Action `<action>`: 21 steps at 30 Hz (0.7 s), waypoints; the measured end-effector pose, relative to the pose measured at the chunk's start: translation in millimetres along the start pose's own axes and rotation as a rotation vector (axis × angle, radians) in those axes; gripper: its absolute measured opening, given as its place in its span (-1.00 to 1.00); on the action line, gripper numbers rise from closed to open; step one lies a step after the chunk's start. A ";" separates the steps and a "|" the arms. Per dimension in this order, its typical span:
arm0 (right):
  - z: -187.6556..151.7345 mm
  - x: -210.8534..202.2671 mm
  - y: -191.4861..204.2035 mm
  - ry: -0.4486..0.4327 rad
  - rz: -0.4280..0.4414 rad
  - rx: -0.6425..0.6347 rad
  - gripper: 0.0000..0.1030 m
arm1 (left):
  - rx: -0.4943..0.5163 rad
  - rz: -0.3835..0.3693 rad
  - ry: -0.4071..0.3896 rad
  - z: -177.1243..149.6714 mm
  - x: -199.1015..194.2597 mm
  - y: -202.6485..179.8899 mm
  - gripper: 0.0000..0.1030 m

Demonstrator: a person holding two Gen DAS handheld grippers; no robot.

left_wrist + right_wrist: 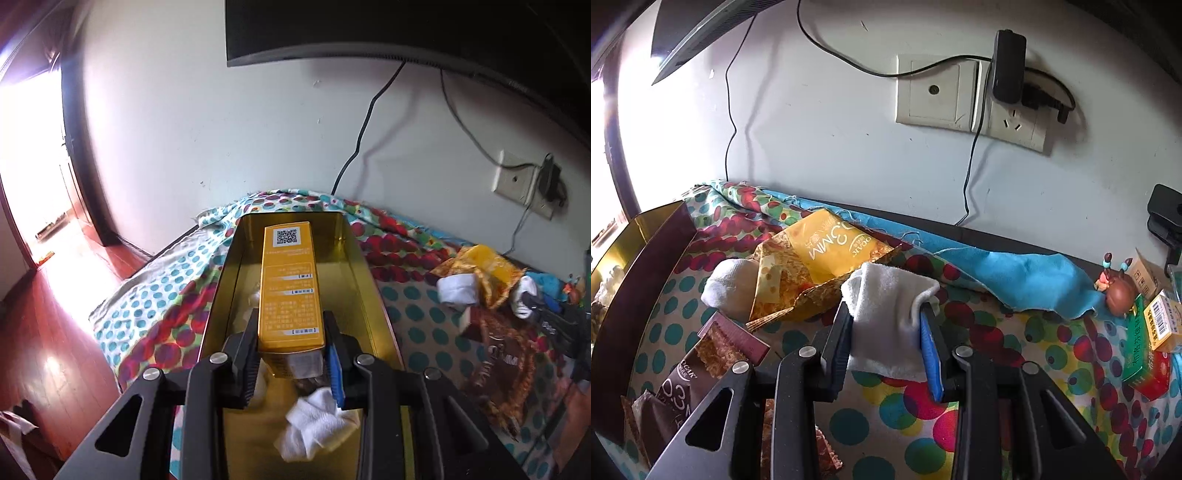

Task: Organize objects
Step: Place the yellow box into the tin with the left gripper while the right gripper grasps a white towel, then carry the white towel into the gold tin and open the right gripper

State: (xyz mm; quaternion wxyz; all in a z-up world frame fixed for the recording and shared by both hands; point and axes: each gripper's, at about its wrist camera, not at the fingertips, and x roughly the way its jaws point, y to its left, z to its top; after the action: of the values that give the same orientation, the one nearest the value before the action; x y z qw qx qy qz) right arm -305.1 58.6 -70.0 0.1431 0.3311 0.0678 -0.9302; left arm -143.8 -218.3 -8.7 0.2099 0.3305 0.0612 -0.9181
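L tool (291, 328) grips yellow box (288, 284); R tool (886, 325) grips white sock (886, 317).

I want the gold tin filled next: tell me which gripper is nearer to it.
Left. The left gripper is over the open gold tin, holding the yellow box. The right gripper, shut on a white sock, is off to the tin's right, over the dotted cloth.

Both hand-held grippers (291, 334) (886, 325) clamped, angled downward
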 end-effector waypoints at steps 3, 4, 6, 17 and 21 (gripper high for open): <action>0.3 0.2 -0.2 0.001 0.006 0.000 -0.38 | -0.006 0.012 0.026 6.4 11.2 -0.7 -0.41; 0.6 1.0 -0.3 0.004 0.013 -0.001 -0.38 | -0.007 0.025 0.036 8.1 15.9 -1.3 -0.41; 0.6 1.5 -0.3 0.007 0.022 -0.003 -0.37 | -0.010 0.028 0.068 10.7 25.6 -3.0 -0.41; 0.4 2.1 2.7 0.009 0.006 -0.022 -0.37 | -0.058 -0.015 0.090 8.1 34.5 4.4 -0.01; -0.1 3.5 5.6 0.017 -0.004 -0.033 -0.37 | -0.086 -0.145 0.040 -13.4 -9.4 18.2 0.11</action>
State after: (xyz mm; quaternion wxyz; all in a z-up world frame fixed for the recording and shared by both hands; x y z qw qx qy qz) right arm -306.0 52.6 -72.5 0.1462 0.3364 0.0848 -0.9264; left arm -121.8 -228.2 -12.7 0.1555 0.3340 0.1285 -0.9207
